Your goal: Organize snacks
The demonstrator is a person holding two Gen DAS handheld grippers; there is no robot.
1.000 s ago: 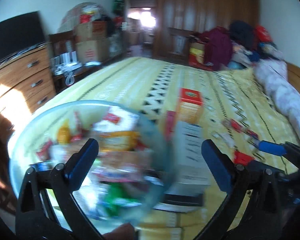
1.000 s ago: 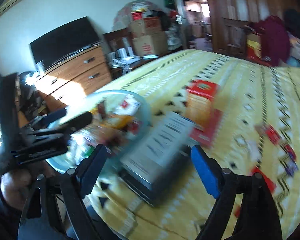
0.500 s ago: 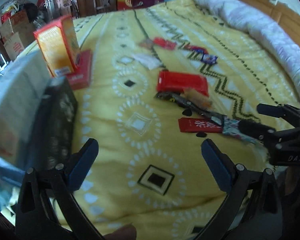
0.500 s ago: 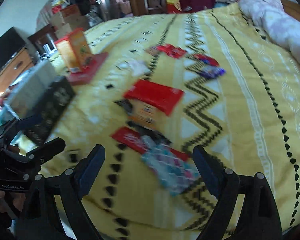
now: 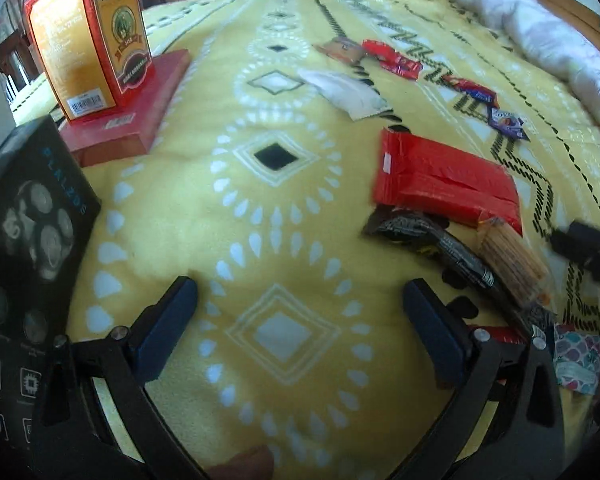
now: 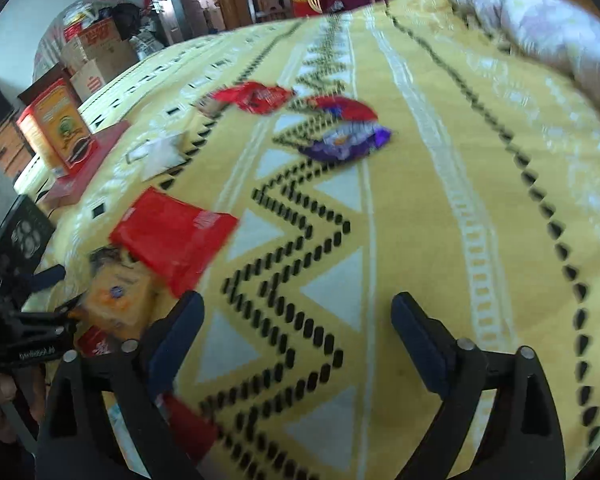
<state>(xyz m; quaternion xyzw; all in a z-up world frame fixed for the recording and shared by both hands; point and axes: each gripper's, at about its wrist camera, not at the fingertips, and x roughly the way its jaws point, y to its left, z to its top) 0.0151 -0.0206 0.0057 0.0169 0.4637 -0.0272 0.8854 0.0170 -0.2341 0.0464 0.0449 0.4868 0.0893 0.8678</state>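
Snack packets lie scattered on the yellow patterned blanket. A flat red packet rests partly over a black wrapper and a packet of crackers. Farther off are a white packet, small red packets and a purple one. My left gripper hangs open low over bare blanket, left of the black wrapper. My right gripper is opening, nothing between its jaws, right of the red packet and the crackers.
An upright orange box stands on a flat red box at the far left. A black carton lies near the left edge. A patterned teal packet sits by the near right. A rolled pale quilt lines the bed's right side.
Both views have swung off the glass bowl of snacks and the boxes onto the scattered packets. Both grippers have come down close to the blanket.
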